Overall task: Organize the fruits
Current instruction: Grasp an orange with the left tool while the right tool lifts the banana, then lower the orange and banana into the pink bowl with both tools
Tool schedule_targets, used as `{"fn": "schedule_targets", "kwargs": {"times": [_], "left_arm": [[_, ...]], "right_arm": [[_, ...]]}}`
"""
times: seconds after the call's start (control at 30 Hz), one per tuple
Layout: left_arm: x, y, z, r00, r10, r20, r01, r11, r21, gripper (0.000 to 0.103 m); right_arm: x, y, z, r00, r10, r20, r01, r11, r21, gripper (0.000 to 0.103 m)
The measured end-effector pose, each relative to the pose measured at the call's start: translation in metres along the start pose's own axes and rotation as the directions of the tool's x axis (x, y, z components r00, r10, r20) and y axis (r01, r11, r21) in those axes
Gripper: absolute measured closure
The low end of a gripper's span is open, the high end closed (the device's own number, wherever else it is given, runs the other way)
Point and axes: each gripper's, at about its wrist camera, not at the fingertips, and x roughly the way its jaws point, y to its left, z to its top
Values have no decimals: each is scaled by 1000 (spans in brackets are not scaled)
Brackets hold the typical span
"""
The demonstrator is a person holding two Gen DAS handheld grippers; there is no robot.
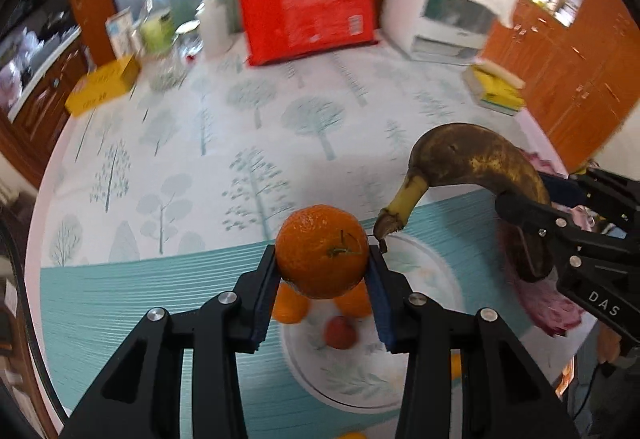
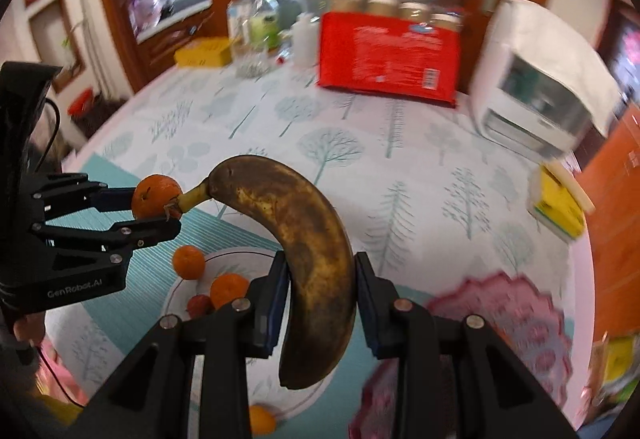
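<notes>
Your left gripper clamps the orange; at its 3 o'clock, your right gripper pinches the banana above the plate.

The held orange is covering parts of two oranges on the white plate in the left wrist view. The pink mat is showing only as a blur, its lower part hidden behind the right gripper. An orange is peeking out beneath the gripper body. Print on the red package is smearing beyond reading.
</notes>
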Motion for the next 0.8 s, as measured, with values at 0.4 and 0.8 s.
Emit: {"fn": "schedule_targets", "kwargs": {"times": [0.4, 0.8], "left_arm": [[-37, -127, 8, 995, -85, 55, 73, 979, 189, 63], [3, -224, 8, 995, -95, 3, 92, 968, 235, 63]], "right_arm": [[-86, -82, -72, 988, -143, 56, 123, 953, 276, 71], [-111, -194, -135, 966, -260, -14, 236, 849, 473, 71]]}}
